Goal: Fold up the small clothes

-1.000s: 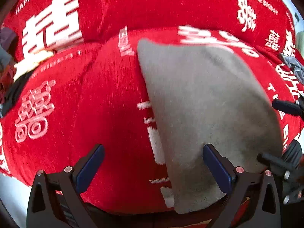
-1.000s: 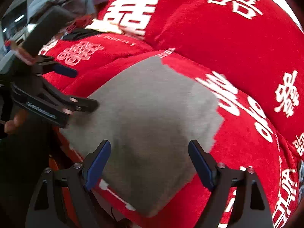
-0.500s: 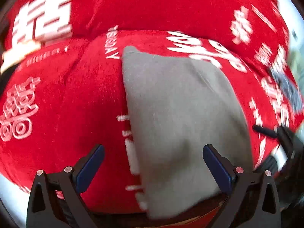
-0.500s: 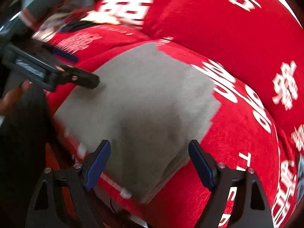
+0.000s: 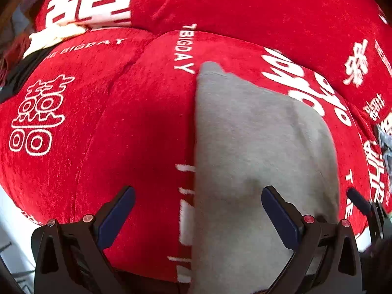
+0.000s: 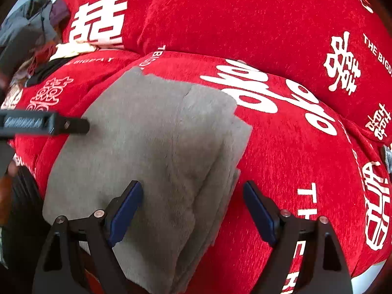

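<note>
The right wrist view shows the stacked layers along the right edge of the folded grey cloth [image 6: 156, 152] on the red sofa cushion [image 6: 281, 147], which the left view hides; both the left gripper [image 5: 198, 212] and right gripper [image 6: 192, 204] hold their fingers apart, empty.

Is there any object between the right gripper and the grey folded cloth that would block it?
Nothing visible does. The right gripper hangs with open jaws directly over the near edge of the grey folded cloth, which lies on the red cover. The left gripper is at the cloth's other side.
</note>
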